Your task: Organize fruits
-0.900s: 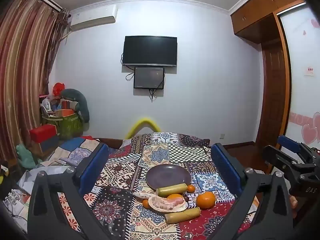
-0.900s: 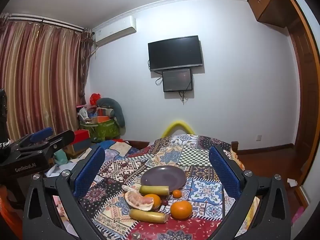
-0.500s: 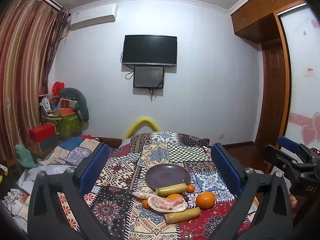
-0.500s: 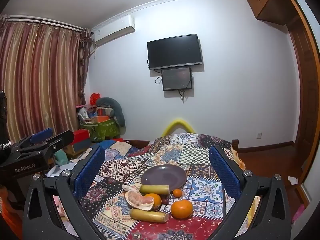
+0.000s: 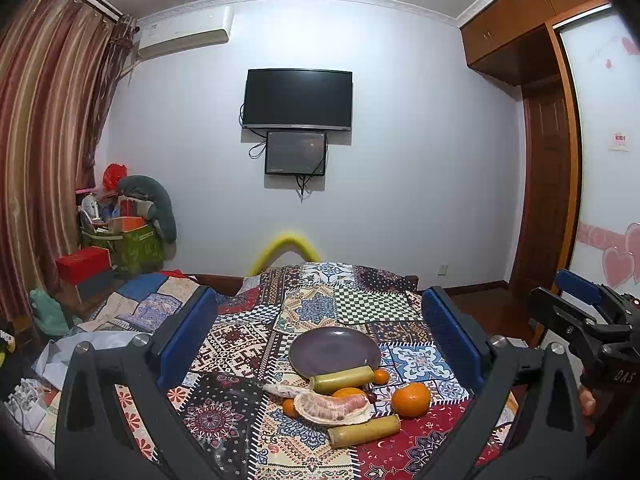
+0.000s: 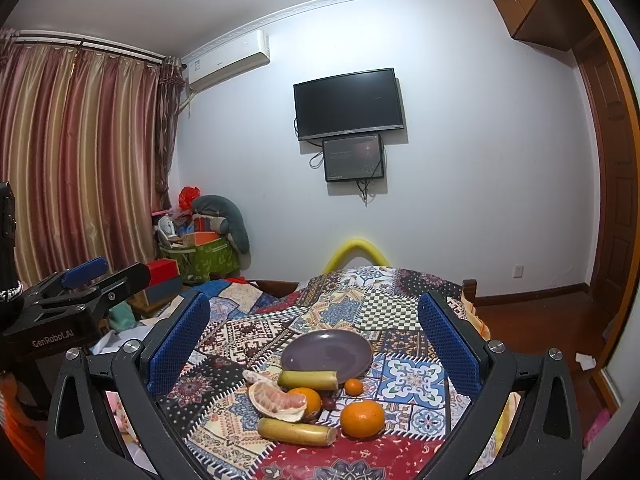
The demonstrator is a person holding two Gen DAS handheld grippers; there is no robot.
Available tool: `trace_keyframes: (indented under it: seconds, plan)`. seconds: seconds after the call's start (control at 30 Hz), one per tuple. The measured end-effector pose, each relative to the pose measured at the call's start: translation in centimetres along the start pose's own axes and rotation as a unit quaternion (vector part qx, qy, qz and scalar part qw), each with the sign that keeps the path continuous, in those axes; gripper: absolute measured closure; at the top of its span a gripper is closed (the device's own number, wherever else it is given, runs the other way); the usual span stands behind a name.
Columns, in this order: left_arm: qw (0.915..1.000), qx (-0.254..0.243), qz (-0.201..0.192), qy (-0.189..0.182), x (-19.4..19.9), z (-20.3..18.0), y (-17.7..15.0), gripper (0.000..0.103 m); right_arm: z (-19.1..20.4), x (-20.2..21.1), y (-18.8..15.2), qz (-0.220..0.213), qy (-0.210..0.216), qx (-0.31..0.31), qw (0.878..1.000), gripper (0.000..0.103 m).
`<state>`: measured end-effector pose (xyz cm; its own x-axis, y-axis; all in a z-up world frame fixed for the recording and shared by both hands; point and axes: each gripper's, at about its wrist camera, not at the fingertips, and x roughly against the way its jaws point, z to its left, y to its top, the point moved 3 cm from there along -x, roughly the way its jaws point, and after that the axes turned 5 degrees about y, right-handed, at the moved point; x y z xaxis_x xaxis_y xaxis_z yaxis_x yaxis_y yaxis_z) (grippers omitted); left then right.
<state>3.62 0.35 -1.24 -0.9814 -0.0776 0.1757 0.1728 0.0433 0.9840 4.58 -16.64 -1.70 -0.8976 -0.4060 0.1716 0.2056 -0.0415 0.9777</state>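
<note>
From the left wrist camera, the left gripper (image 5: 320, 328) hangs above the patchwork bedspread (image 5: 320, 304) with its fingers wide apart and nothing between them. The purple plate (image 5: 334, 351) lies bare near the middle of the bedspread. The fruit sits bunched just in front of the plate's near rim: a green cane piece (image 5: 343, 378) touching that rim, a small orange (image 5: 380, 376) beside it, a peeled pomelo half (image 5: 333, 407), a big orange (image 5: 411, 399), and a yellowish cane piece (image 5: 364, 431) closest to the near edge. The right gripper (image 5: 576, 312) shows at the far right.

From the right wrist camera, the right gripper (image 6: 312, 328) is likewise spread apart and holding nothing, above the same heap. The pomelo half (image 6: 278, 400) leans on another orange (image 6: 306, 400); the big orange (image 6: 362, 419) sits apart to the right.

Nothing is on the plate yet, so I judge the sorting unstarted. The bedspread is soft and uneven: a nudged orange could roll toward the near edge, and pulling one piece from the crowded heap may topple the pomelo half. Round fruit could also slip from a shallow pinch.
</note>
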Motion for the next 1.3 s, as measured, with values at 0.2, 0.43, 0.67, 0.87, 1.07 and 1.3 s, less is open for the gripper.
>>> trace_keyframes:
  seconds: [0.2, 0.43, 0.67, 0.87, 1.07, 1.3]
  plan:
    - [1.0, -0.001, 0.001, 0.0, -0.06, -0.01, 0.0, 0.0, -0.27, -0.08, 0.12, 0.002, -0.001, -0.003, 1.0, 0.0]
    - [1.0, -0.003, 0.001, -0.001, -0.23, -0.09, -0.1, 0.0, -0.32, -0.23, -0.06, 0.002, -0.004, -0.003, 1.0, 0.0]
    - [1.0, -0.004, 0.001, -0.001, -0.29, -0.19, -0.11, 0.0, -0.38, -0.3, -0.06, 0.002, -0.004, -0.003, 1.0, 0.0]
    - [1.0, -0.004, 0.002, -0.002, -0.31, -0.4, -0.05, 0.0, -0.43, -0.36, -0.11, 0.002, -0.005, -0.003, 1.0, 0.0]
    - [1.0, -0.006, 0.003, -0.003, -0.21, -0.57, 0.1, 0.0, -0.44, -0.37, -0.11, 0.003, -0.004, -0.004, 1.0, 0.0]
    - [0.9999, -0.007, 0.005, -0.005, -0.2, -0.67, 0.23, 0.0, -0.46, -0.37, -0.11, 0.003, -0.005, -0.004, 1.0, 0.0]
